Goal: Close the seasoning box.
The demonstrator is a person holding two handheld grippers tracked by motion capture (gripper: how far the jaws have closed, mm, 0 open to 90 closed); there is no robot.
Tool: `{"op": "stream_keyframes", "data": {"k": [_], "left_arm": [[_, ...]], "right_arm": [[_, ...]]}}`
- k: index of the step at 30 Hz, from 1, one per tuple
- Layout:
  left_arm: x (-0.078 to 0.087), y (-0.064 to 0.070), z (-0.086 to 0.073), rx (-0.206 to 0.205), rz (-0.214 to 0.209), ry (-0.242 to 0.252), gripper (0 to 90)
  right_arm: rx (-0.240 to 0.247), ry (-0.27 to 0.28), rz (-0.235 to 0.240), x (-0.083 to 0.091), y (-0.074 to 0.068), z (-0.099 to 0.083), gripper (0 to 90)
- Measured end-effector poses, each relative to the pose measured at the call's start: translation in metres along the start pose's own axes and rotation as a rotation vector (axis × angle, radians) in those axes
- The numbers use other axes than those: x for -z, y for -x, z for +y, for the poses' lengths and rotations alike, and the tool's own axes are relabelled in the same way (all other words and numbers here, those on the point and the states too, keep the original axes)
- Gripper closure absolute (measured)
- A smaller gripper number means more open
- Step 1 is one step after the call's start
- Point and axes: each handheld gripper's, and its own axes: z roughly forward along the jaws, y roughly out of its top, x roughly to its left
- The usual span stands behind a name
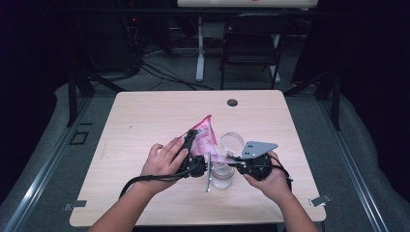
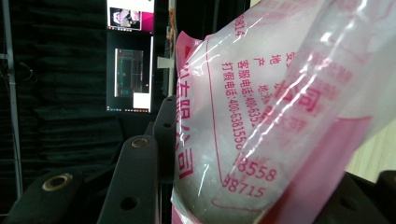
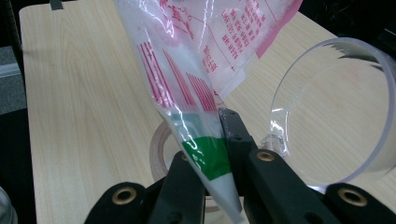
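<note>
A pink-and-white printed plastic bag (image 1: 205, 137) hangs above the table between both grippers. My left gripper (image 1: 191, 137) is shut on its upper part; in the left gripper view the bag (image 2: 261, 121) sits between the black jaws. My right gripper (image 1: 231, 162) is shut on the bag's lower green corner (image 3: 210, 161), which narrows to a point between the jaws. A clear round cup (image 1: 231, 141) stands just behind the bag, and its rim (image 3: 336, 116) is close on the right in the right gripper view. A glass jar (image 1: 222, 177) stands under the bag.
A thin metal rod (image 1: 208, 176) leans by the jar. A pale ring (image 3: 158, 149) lies on the wood under the bag. A small black disc (image 1: 232, 102) sits near the table's far edge. A dark chair (image 1: 251, 43) stands beyond the table.
</note>
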Motion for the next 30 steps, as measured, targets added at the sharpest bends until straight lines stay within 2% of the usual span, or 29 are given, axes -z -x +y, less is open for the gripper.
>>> {"op": "stream_keyframes", "data": {"k": [11,19,21,22,30], "left_arm": [[0.0013,-0.0003,0.0012,0.006,-0.009,-0.011,61.7],[0.0017,-0.0006,0.0018,-0.001,-0.002,-0.008,61.8],[0.001,-0.0001,0.0014,-0.001,0.004,0.007,61.8],[0.0024,-0.0008,0.0023,-0.005,-0.007,-0.016,61.8],[0.0018,-0.0002,0.0021,-0.005,0.0,-0.003,62.0]], "right_arm": [[0.003,-0.007,0.001,-0.0004,0.0,-0.0004,88.0],[0.005,-0.009,-0.001,0.0,0.0003,-0.0006,88.0],[0.002,-0.006,0.0,-0.0001,0.0004,-0.0008,88.1],[0.003,-0.008,0.001,0.0,0.0006,-0.0008,88.1],[0.002,-0.007,0.0,-0.0004,0.0007,-0.0012,88.1]]}}
